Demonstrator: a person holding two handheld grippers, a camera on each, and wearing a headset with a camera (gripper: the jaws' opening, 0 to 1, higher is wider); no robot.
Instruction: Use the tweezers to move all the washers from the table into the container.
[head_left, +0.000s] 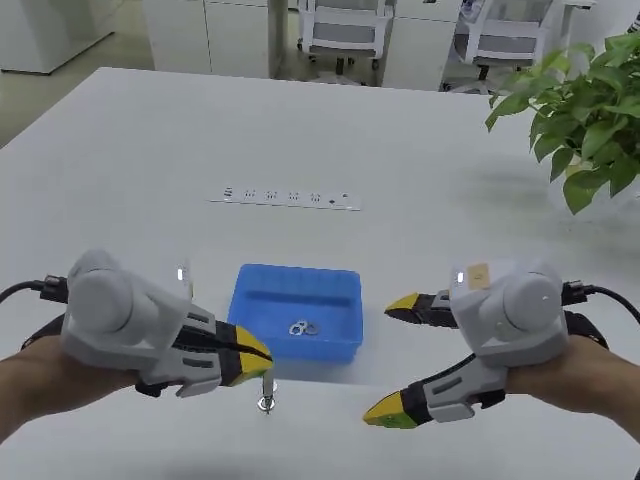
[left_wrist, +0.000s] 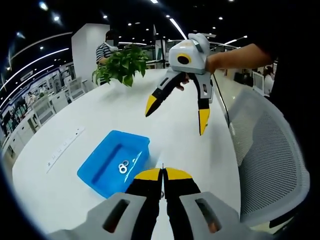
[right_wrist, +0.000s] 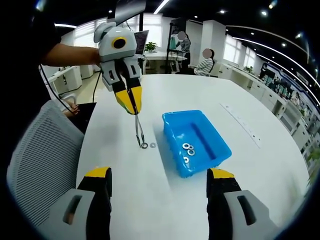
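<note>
On the table (head_left: 130, 170), a container (head_left: 248, 300) near the middle, with washers (head_left: 303, 328) in it. Just in front of it, two loose washers (right_wrist: 144, 145) at the tip of the tweezers (head_left: 267, 388). To its left, the left gripper (head_left: 264, 360); to its right, the right gripper (head_left: 380, 362). Behind it, a power strip (head_left: 285, 197). Far right, a plant (head_left: 590, 110).

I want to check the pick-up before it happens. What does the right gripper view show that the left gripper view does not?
Right gripper view: the left gripper seen from outside, shut on the tweezers, their tip at one of two washers on the table beside the container. Left gripper view: the right gripper whole, open, held above the table, a plant behind it. Both: the container with washers inside, and the power strip.
</note>
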